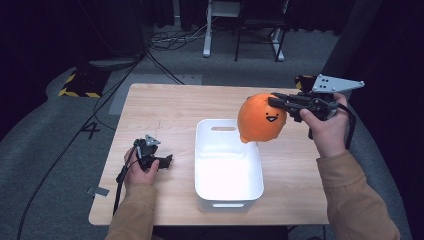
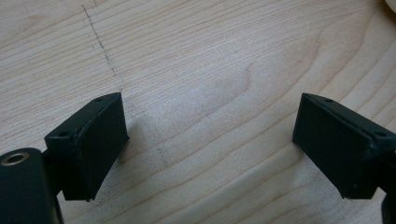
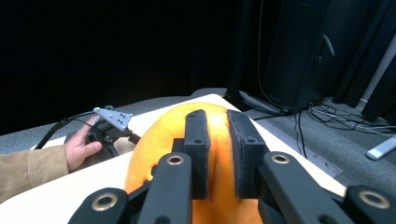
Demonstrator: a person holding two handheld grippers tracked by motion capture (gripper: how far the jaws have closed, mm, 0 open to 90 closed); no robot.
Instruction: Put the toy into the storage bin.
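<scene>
An orange round plush toy (image 1: 260, 122) with a small black face hangs in the air over the far right corner of a white bin (image 1: 205, 150). My right gripper (image 1: 273, 102) is shut on the top of the toy, coming in from the right. In the right gripper view the two black jaws pinch a fold of the orange plush toy (image 3: 159, 135), with the right gripper (image 3: 218, 119) pointing across the table. My left gripper (image 1: 168, 161) rests on the wooden table (image 1: 165, 110) left of the bin. Its jaws stand wide apart over bare wood, so the left gripper (image 2: 210, 109) is open and holds nothing.
The white bin has handle slots and looks bare inside. Around the table lie grey carpet, black cables (image 1: 165, 42) and a stand's white legs (image 1: 206, 45) at the back. The person's other hand holds the left gripper (image 3: 111, 127) in the right gripper view.
</scene>
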